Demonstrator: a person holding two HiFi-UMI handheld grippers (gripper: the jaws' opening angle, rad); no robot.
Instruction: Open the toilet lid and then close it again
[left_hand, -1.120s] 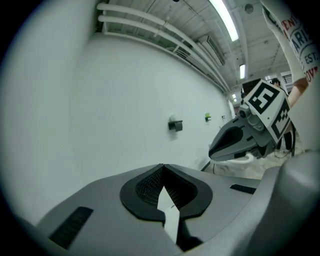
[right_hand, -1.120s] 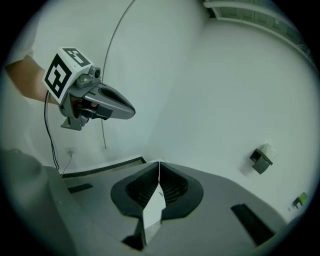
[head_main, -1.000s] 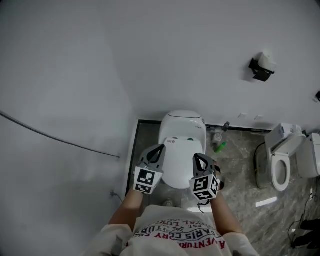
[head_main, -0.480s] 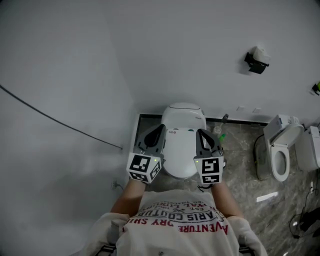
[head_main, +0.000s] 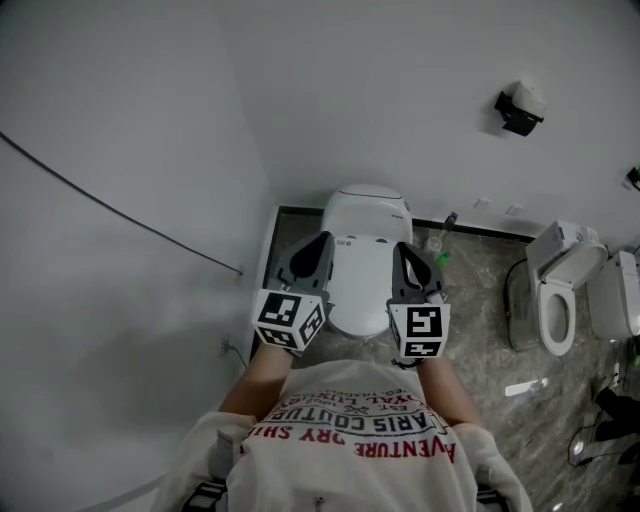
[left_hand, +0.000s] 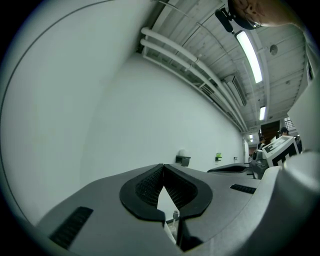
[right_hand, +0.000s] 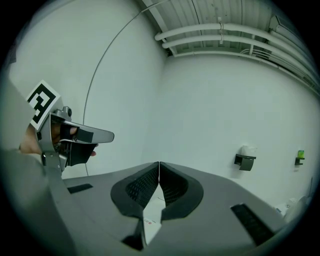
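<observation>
The white toilet stands against the back wall with its lid down, seen in the head view. My left gripper hovers over the lid's left side and my right gripper over its right side, both pointing at the wall. Neither touches the lid as far as I can see. In the left gripper view the left gripper has its jaws pressed together with nothing between them. The right gripper is likewise shut and empty in its own view, where a strip of white lid shows below the pads.
A second toilet with its lid raised stands at the right. A paper holder hangs on the back wall. A green bottle lies on the marble floor by the toilet's right. A thin cable runs along the left wall.
Both grippers have come up from the lid toward the head camera and rolled more level. Their jaws have stayed shut, and the lid lies down as before.
</observation>
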